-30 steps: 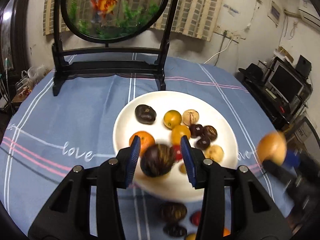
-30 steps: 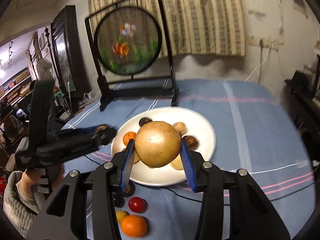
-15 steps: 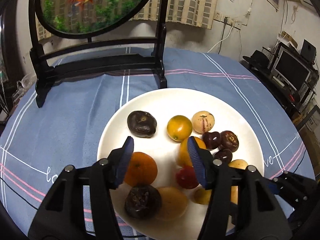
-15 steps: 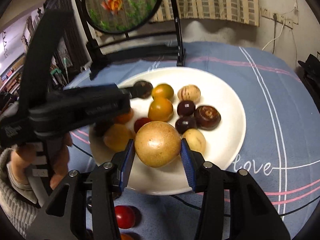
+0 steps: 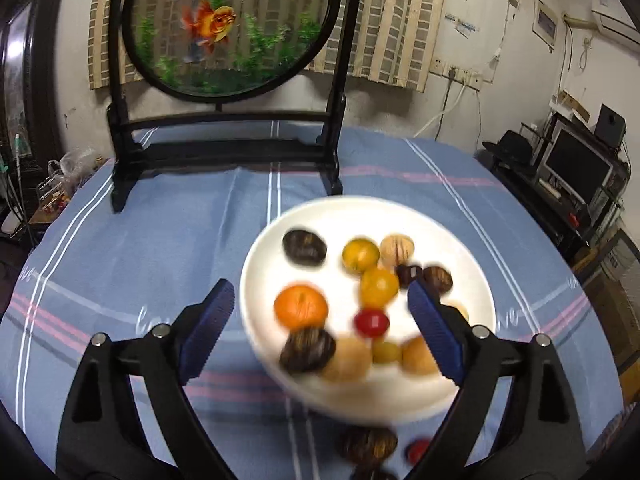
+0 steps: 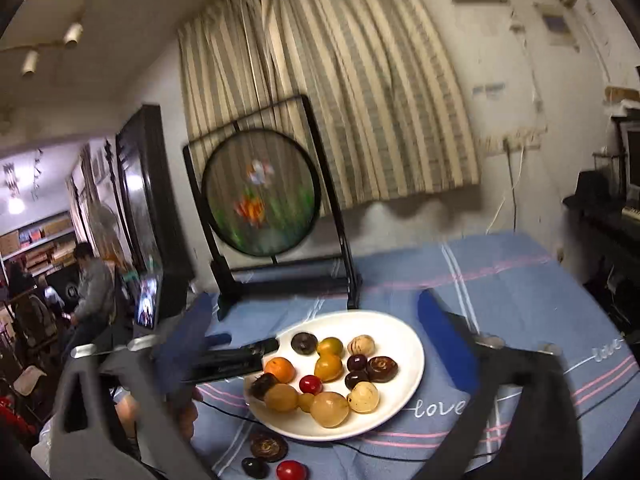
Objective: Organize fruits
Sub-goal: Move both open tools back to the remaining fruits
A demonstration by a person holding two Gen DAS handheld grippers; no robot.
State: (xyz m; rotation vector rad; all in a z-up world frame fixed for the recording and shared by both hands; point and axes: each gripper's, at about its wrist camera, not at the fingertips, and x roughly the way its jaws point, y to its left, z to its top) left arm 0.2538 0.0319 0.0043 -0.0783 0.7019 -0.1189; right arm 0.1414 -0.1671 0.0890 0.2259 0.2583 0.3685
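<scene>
Both fruits we carried now lie on the white plate [image 6: 412, 344]: the tan round fruit [image 6: 329, 409] at its near rim and the dark wrinkled one [image 5: 307, 349] beside the orange [image 5: 301, 306]. Our left gripper [image 5: 320, 330] and right gripper [image 6: 320, 354] have just been opening and stand wide, holding nothing. We see blurred fruit on the blue striped cloth [image 5: 160, 240].

The left gripper [image 5: 320, 332] hangs over the near edge of a white plate [image 5: 316, 216], its jaws spread wide after just opening, nothing between the pads; the plate holds blurred fruit, among them an orange [image 5: 301, 306], a small red fruit [image 5: 371, 322] and a dark wrinkled fruit [image 5: 307, 349]; more fruit [image 5: 368, 444] lies on the blue tablecloth [image 5: 160, 240]; a goldfish screen [image 5: 230, 28] stands behind.
</scene>
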